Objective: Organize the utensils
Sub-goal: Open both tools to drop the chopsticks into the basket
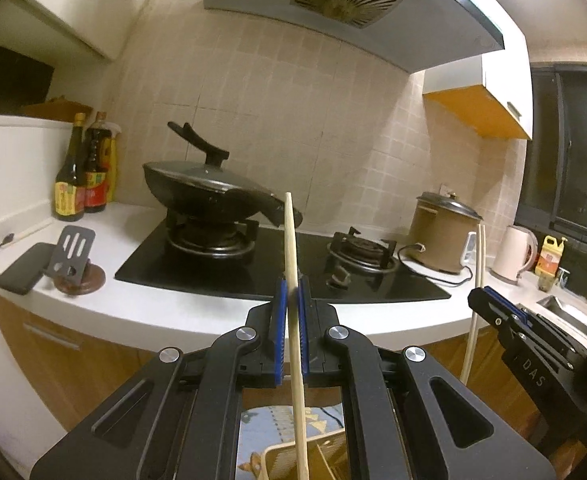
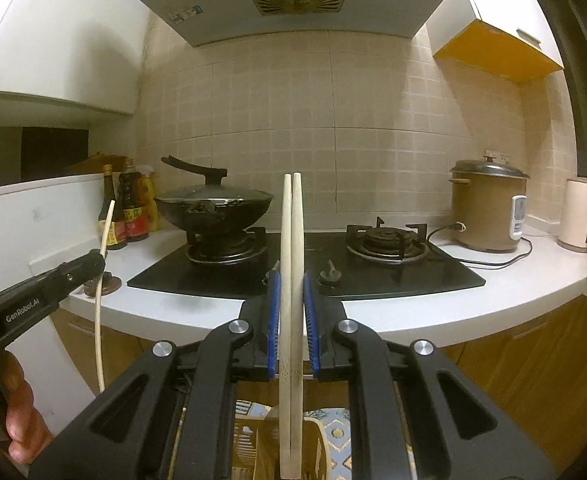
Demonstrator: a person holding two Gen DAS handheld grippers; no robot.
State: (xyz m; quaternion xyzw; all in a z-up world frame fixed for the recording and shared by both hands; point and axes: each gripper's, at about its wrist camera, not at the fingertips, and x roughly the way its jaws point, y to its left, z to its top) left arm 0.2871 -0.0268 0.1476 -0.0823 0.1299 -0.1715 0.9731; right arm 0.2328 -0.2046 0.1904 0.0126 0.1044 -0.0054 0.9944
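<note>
Behind both tools, a lidded wok (image 2: 213, 208) sits on the stove (image 2: 305, 260), a rice cooker (image 2: 487, 208) to its right on the tabletop (image 2: 373, 312). The left tool (image 1: 292, 300) clamps one chopstick (image 1: 291, 248), upright; the right tool (image 2: 292, 300) clamps a pair of chopsticks (image 2: 292, 240), upright, above a basket (image 2: 249, 440)

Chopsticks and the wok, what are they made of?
The chopsticks in the right gripper look like pale, unvarnished wood or bamboo: matte with faint grain. The wok looks like dark metal, slightly shiny; its coating is unclear.
</note>
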